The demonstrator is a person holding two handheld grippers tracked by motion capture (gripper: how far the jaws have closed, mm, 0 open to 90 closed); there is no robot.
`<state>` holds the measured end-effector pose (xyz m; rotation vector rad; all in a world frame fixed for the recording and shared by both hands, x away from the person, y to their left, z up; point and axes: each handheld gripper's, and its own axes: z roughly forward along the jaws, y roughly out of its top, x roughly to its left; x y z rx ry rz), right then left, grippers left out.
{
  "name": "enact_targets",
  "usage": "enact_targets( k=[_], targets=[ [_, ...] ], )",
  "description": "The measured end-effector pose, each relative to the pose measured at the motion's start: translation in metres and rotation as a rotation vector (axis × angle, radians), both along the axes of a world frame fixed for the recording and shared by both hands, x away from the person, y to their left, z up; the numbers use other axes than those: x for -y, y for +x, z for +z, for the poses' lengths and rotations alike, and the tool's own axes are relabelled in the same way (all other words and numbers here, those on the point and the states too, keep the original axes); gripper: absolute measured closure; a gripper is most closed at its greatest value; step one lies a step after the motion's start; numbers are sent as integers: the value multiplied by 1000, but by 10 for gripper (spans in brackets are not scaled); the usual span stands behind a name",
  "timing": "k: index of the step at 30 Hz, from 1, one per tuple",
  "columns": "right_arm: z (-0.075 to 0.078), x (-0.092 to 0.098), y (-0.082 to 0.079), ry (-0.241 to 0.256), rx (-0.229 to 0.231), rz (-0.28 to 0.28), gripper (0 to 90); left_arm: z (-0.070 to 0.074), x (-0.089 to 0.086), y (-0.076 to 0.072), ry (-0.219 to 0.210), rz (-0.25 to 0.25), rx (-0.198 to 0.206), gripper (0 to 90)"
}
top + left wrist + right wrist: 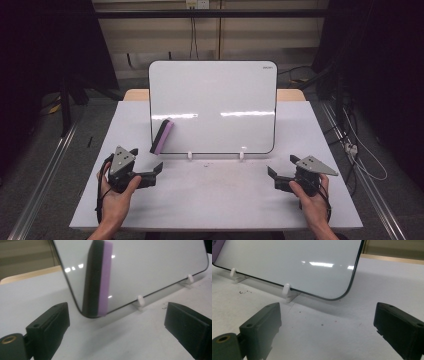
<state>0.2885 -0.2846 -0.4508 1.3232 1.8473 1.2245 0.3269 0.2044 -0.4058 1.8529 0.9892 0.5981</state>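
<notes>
A whiteboard (pixel 215 105) stands upright on two small white clips (pixel 190 155) in the middle of the table. A black and purple eraser (pixel 162 136) clings to its lower left corner, seen close up as the eraser (pixel 98 277) in the left gripper view. My left gripper (pixel 148 161) rests on the table at the left, open and empty, a short way in front of the eraser. My right gripper (pixel 281 165) rests at the right, open and empty, facing the whiteboard's lower right corner (pixel 342 293). A hand holds each gripper.
The white table top (pixel 215 200) lies between the grippers and the front edge. A wooden strip (pixel 135 94) shows behind the table. Metal rails (pixel 45 170) run along both sides, with cables (pixel 360 150) on the floor at the right.
</notes>
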Motion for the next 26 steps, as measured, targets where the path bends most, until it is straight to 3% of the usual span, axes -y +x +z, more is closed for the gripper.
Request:
enact_targets(
  k=[3,6,9,10,12,13,15,26],
  targets=[
    [0,1,-1,4,2,-1,74,-3,-5,-5,-3,12,-1,53],
    [0,1,-1,7,-1,-2,74,-6,-8,-8,22,11,-1,52],
    [-1,1,-1,6,-2,-2,74,-12,-8,-9,49,0,-26,49],
    [-1,1,-1,6,-3,-2,74,-15,-8,-8,37,-9,-38,49],
    [-2,0,-1,5,-5,0,74,-20,-8,-9,70,-2,-31,52],
    [-2,0,-1,5,-5,0,74,-22,-9,-9,67,2,-26,53],
    [-3,0,-2,7,-8,2,74,-24,-11,-12,24,22,-22,54],
    [-3,0,-4,8,-3,-1,73,-27,-20,-19,6,38,-2,45]
  ],
)
